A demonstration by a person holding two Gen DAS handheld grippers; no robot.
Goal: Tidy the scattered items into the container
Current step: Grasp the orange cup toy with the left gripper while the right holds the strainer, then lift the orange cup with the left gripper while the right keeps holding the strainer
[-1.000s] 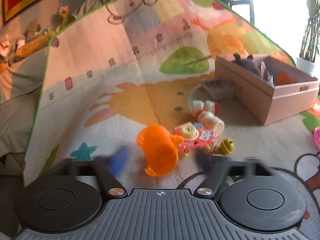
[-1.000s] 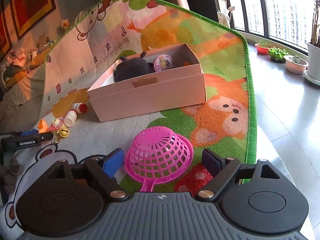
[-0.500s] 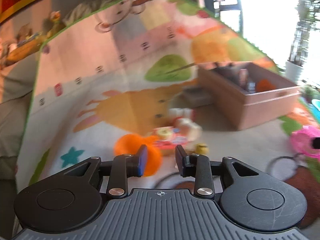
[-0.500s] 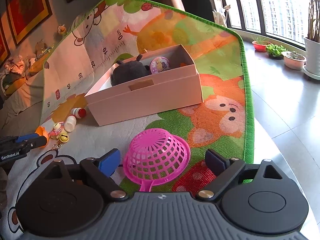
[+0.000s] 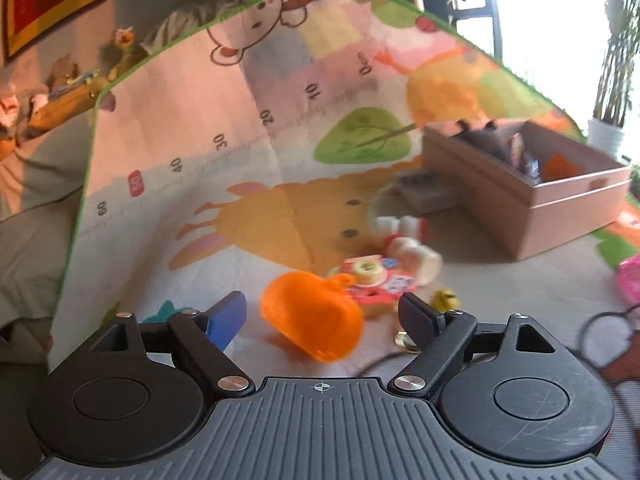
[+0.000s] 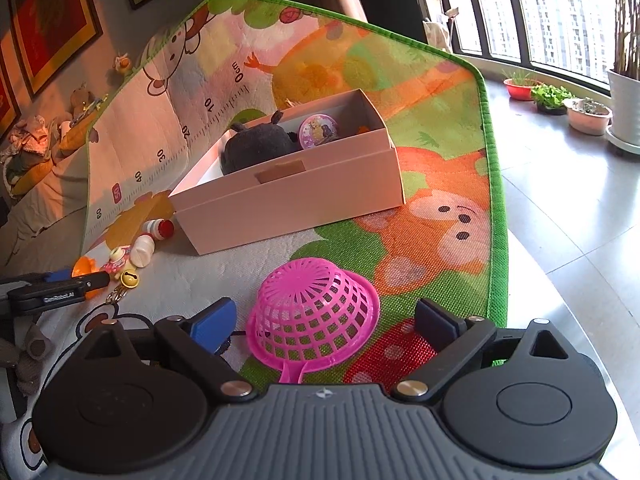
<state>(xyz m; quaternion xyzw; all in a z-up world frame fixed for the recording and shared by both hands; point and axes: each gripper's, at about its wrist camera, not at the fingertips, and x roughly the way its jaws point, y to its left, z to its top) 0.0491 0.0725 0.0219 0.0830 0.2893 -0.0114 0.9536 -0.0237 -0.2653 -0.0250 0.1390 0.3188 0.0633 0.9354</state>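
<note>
On the play mat (image 6: 436, 92), the left gripper (image 5: 322, 316) hovered over an orange toy cup (image 5: 312, 322), its fingers spreading wider with the cup lying between them, untouched. To the right, past a small huddle of toys, sat the cardboard box (image 6: 296, 196) with a dark plush toy (image 6: 258, 146) inside. The right gripper (image 6: 324, 320) likewise was opening its fingers around an upturned pink basket (image 6: 312, 320) on the mat, not gripping it.

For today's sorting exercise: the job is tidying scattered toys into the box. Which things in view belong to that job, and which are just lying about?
Job:
- cardboard box
- pink basket
- orange cup
- small bottles
- yellow bell

Lying about:
- play mat
- plant pots
- framed pictures
</note>
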